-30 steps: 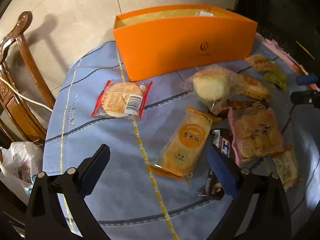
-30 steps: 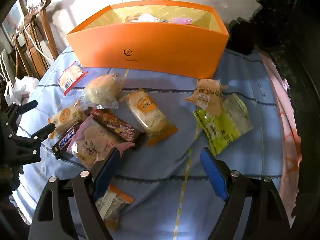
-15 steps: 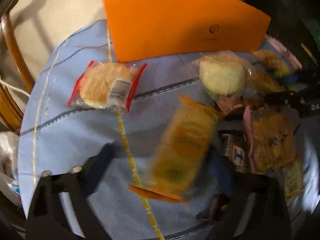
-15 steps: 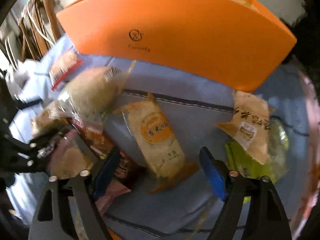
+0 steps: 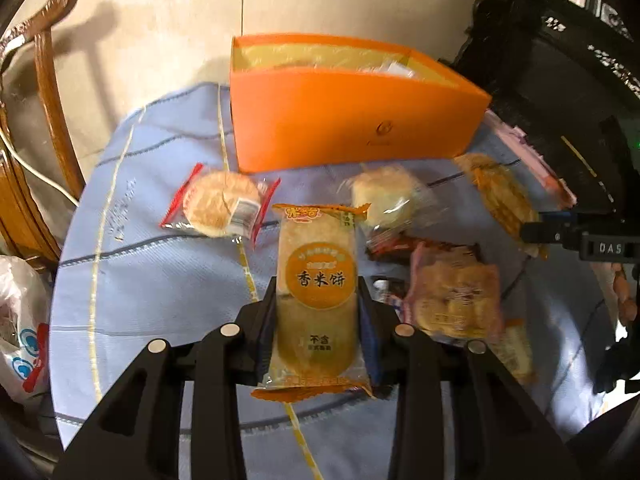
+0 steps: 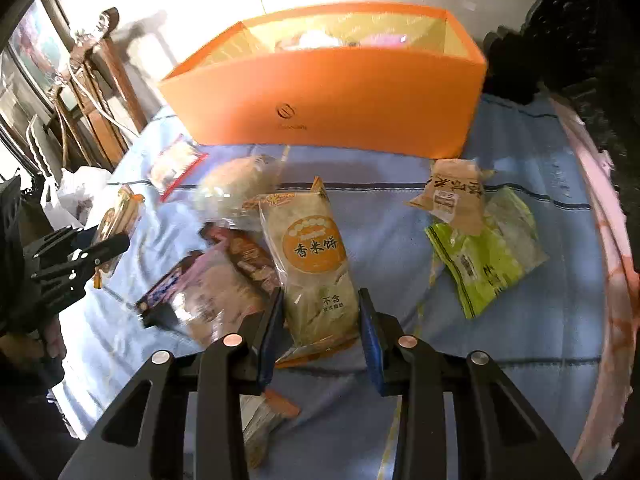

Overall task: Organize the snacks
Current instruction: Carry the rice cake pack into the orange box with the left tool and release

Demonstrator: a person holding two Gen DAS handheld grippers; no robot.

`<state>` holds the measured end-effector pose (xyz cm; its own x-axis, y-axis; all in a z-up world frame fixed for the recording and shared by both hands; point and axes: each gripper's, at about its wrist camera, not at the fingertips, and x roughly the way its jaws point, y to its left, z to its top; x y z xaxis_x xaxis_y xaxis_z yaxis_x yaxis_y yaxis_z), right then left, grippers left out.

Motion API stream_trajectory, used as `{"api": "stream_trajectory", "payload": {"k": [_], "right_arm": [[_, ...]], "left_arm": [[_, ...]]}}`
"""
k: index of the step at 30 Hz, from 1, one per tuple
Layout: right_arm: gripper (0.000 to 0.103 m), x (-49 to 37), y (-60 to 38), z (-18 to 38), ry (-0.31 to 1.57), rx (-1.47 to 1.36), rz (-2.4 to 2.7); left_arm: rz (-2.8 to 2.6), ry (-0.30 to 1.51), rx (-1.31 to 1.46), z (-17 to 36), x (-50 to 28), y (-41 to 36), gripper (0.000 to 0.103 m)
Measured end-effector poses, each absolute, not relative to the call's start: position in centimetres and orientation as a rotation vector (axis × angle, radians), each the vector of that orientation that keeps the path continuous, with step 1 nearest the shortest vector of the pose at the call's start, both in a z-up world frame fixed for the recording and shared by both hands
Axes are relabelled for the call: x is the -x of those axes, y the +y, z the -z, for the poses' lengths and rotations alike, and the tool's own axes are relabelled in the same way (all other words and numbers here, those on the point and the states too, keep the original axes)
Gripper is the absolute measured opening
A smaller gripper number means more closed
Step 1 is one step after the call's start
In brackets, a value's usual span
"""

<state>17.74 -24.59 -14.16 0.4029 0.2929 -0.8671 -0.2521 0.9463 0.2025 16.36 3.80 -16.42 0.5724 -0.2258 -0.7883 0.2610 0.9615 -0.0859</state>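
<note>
Snacks: two grips made, clean carry comes next

- left gripper [image 5: 319, 286]: jaws have just been closing, pads now pressed on both long edges of an orange-and-clear plastic rice-cracker packet [image 5: 320, 240], call it the left packet. It lies lengthwise along the fingers with its crimped top end sticking out past the tips
- right gripper [image 6: 321, 296]: jaws clamped on the lower half of a second, matching orange-and-clear rice-cracker packet [image 6: 312, 240], the right packet. Its top end leans over the loose pile to its left
- target, by judgement: the open orange cardboard box [image 5: 340, 120] at the far side of the pale blue striped tablecloth [image 5: 160, 280]; some wrappers already show inside it

Doing it well:
- keep squeeze light, the contents look brittle and the film is slippery
- lift straight up first. The right packet sits close against a brown wrapped bar [image 6: 252, 260] and a pink-edged clear cracker bag [image 6: 216, 296]; a sideways drag would likely pull them along
- clear the front wall of the box before moving over it, a clipped rim could shove the box off its spot
- stagger the two drops or aim at opposite ends so the grippers don't meet over the opening
- let go low inside, packets lying flat, to leave room for the green foil pouch [image 6: 488, 256] and the round cake in a red-edged clear wrapper [image 5: 222, 208]
</note>
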Motion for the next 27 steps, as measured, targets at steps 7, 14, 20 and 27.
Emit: {"api": "stream_trajectory", "payload": {"k": [7,14,20,27], "right_arm": [[0.036,-15.2,-24.2,9.0,1.005,-0.042,-0.333],[0.036,-14.6,-24.0,2.1,0.879,-0.044,-0.313],[0.036,-16.4,-24.4,-3.1,0.791,-0.047,-0.286],[0.036,-19.6,-25.9,-8.1,0.726,-0.069,-0.257]], "left_arm": [[0.302,0.828,-0.045,11.3,-13.4,3.0,0.035],[0.310,0.733,-0.043,6.1,-13.2,1.5,0.035],[0.307,0.669,-0.056,1.4,-15.4,-0.2,0.035],[0.300,0.586,-0.057,-4.5,-19.8,-1.6,0.035]]}}
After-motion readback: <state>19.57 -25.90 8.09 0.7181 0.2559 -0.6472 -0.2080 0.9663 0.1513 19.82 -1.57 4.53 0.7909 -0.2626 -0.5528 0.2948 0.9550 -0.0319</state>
